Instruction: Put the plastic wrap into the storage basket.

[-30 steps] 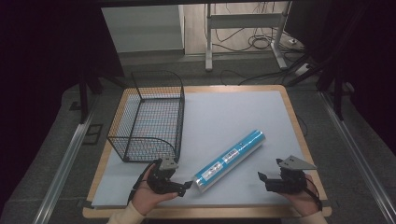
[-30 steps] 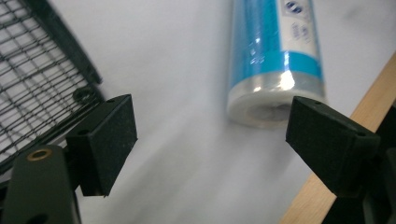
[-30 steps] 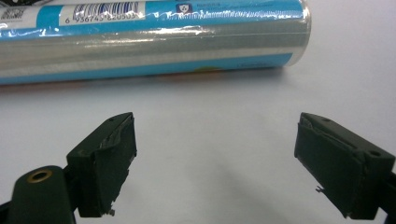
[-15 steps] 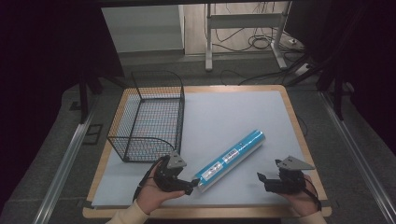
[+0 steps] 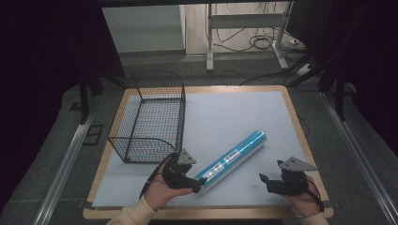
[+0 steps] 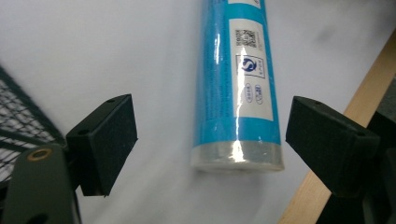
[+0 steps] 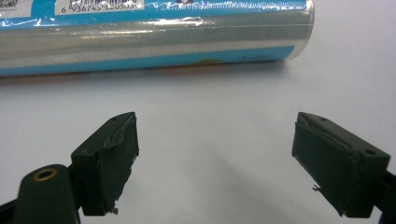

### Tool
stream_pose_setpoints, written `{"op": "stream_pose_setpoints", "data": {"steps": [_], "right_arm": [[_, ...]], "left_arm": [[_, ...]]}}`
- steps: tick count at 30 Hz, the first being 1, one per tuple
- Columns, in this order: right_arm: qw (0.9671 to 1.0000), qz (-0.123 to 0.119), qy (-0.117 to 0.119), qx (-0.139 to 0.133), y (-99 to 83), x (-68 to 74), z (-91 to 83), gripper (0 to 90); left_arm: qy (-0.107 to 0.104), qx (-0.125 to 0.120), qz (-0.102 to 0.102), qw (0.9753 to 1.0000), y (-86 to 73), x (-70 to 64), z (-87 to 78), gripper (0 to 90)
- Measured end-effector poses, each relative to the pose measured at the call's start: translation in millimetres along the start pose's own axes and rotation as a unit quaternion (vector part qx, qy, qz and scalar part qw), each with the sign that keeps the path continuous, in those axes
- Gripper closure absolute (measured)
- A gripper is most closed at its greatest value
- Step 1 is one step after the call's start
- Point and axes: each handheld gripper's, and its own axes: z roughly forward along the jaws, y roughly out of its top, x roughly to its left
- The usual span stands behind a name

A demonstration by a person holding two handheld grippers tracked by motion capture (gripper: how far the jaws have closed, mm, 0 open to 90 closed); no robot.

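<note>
Left gripper [image 6: 210,140], jaws spread, straddles the near end of the blue tube [image 6: 236,84] to clamp it.

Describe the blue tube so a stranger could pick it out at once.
Start at the white mat on the table, right of the wire basket. The tube lies diagonally on the mat's near half, its near end between the open jaws of the left tool. It is the only blue thing there, glossy, with white labels.

Far end of the blue tube [image 6: 236,88] cut off by the top edge in the left gripper view. Label print [image 5: 224,163] way too tiny to read from the high view. Barcode digits [image 7: 95,5] clipped up top in the right gripper view.
</note>
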Motion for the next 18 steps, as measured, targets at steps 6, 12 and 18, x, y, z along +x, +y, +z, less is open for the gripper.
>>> {"op": "stream_pose_setpoints", "data": {"steps": [6,12,18], "right_arm": [[1.0000,0.000,-0.002,0.002,-0.5,-0.7,0.4,14.9],[1.0000,-0.002,-0.002,0.003,-0.6,-0.1,0.3,14.9],[1.0000,0.001,-0.005,0.006,-0.8,-1.0,0.2,14.9]], "left_arm": [[-0.005,0.002,0.007,1.0000,6.7,-3.7,5.1,16.0],[-0.002,0.005,0.017,0.9998,15.4,-6.6,5.7,15.9],[-0.002,0.016,0.025,0.9996,21.4,-10.4,10.6,15.9]]}}
